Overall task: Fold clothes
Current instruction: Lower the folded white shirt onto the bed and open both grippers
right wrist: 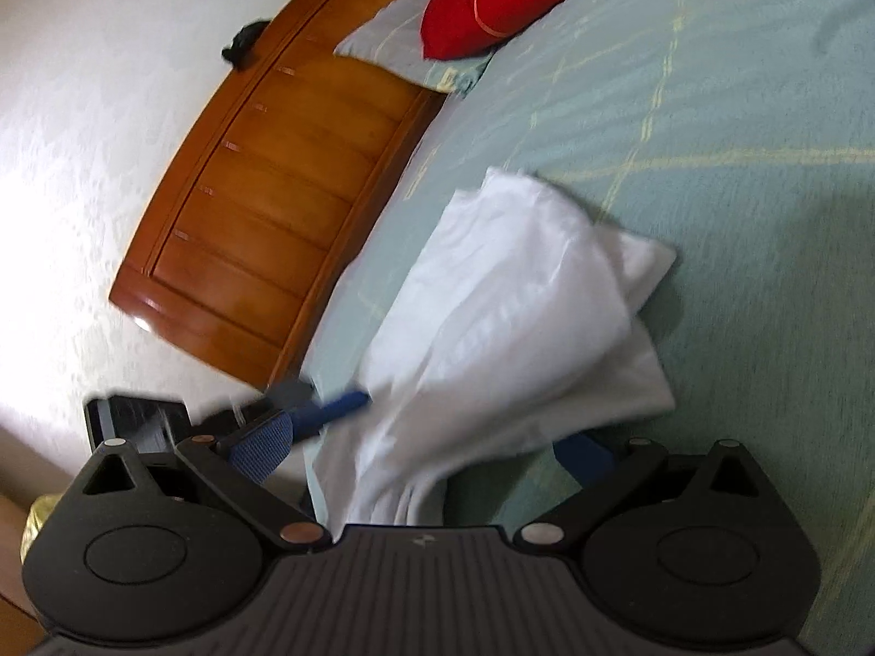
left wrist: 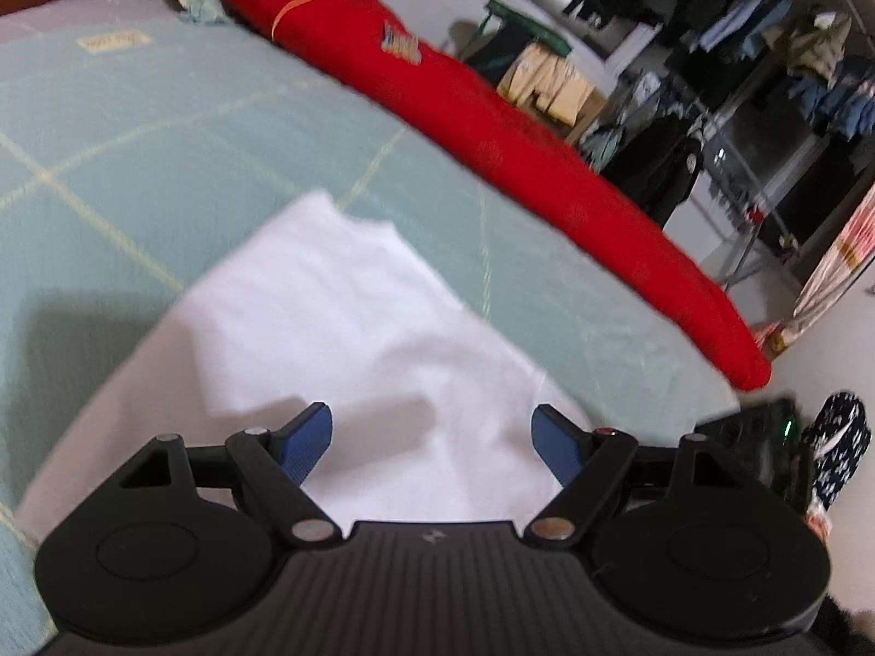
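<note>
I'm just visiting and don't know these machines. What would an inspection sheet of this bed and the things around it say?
Surface: bed with a pale green cover crossed by yellow lines.
Job's things: white garment lying partly folded and rumpled on the cover.
Clutter: long red pillow along the far edge.
Grippers: left gripper open above the white cloth, nothing between its fingers; right gripper open, with white cloth lying between its fingers.
Cables: nothing seen.
Surroundings: wooden headboard against a white wall; clothes rack hung with garments beyond the bed.
</note>
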Available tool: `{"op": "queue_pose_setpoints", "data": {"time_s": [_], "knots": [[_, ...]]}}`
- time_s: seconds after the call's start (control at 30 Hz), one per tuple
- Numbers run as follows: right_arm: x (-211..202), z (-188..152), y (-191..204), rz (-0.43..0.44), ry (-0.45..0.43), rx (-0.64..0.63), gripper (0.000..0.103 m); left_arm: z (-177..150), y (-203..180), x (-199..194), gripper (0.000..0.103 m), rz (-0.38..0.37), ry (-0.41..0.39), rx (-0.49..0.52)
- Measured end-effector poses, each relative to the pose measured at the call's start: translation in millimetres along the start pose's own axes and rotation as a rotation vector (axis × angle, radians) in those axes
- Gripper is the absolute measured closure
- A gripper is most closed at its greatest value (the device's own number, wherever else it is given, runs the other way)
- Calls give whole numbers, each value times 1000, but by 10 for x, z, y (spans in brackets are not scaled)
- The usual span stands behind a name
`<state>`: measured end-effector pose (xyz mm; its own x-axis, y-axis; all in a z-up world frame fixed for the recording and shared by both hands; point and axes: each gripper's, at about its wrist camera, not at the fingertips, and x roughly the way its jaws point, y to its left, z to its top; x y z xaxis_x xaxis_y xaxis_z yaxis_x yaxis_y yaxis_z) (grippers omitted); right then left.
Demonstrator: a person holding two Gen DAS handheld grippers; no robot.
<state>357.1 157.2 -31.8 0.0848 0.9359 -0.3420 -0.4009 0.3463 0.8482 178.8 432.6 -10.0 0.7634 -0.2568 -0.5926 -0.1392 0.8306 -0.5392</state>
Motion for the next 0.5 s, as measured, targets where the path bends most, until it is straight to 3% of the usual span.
{"op": "queue_pose_setpoints", "data": {"time_s": [0.37, 0.5], "knots": [[-75, 236, 53, -35, -110, -61, 0, -157, -67, -72, 22, 22, 15, 60], [-154, 316, 141, -112, -160, -160, 0, -162, -73, -107, 22, 28, 12, 59]]}}
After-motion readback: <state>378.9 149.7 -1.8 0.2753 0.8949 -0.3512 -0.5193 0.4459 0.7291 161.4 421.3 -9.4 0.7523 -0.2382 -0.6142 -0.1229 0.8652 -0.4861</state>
